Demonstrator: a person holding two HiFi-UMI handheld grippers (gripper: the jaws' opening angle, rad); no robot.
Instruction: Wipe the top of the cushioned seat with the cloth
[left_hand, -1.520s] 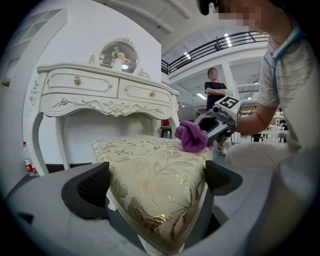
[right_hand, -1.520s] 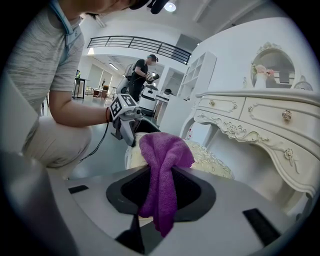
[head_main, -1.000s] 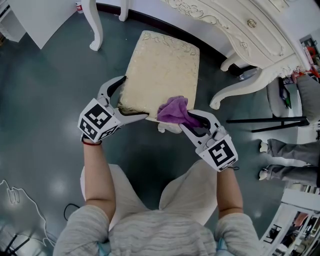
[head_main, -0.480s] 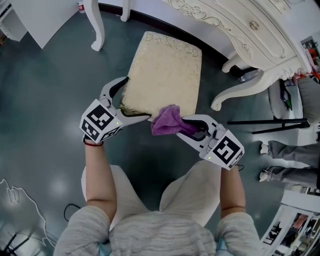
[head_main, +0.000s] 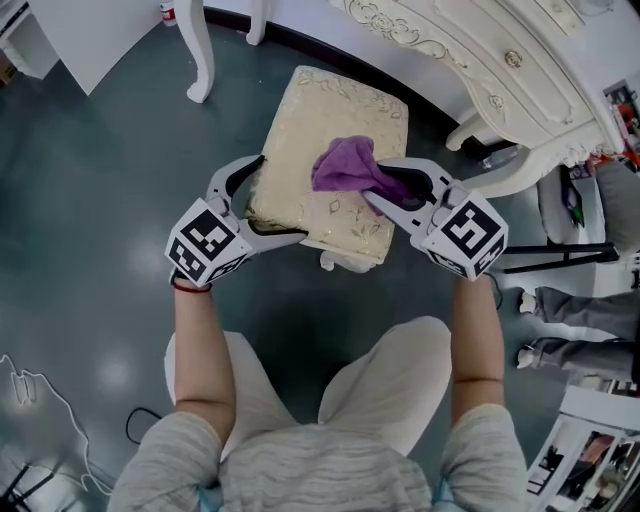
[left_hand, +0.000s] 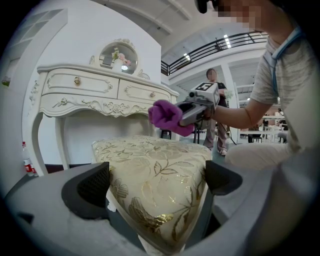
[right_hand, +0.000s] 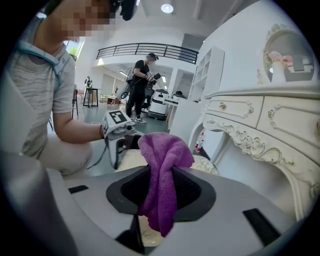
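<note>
The cushioned seat (head_main: 320, 110) is a cream stool with a gold leaf pattern, standing on the grey floor. My left gripper (head_main: 275, 200) clasps its near left corner, and in the left gripper view (left_hand: 157, 182) both pads press the cushion (left_hand: 150, 160). My right gripper (head_main: 375, 180) is shut on a purple cloth (head_main: 343, 163), which bunches over the right half of the seat top. In the right gripper view the cloth (right_hand: 162, 155) hangs pinched between the jaws (right_hand: 160, 192), with the seat (right_hand: 206, 164) just beyond. The left gripper view shows the cloth (left_hand: 167, 116) just above the cushion.
A white ornate dressing table (head_main: 500, 60) stands behind and right of the seat, one curved leg (head_main: 470, 185) close to the seat's right side. A white furniture leg (head_main: 200, 50) stands at the back left. A black stand (head_main: 560, 250) and another person's legs (head_main: 570, 300) are at the right.
My right gripper has carried the cloth from the seat's near edge forward onto the seat top. My left gripper has stayed on the near left corner.
</note>
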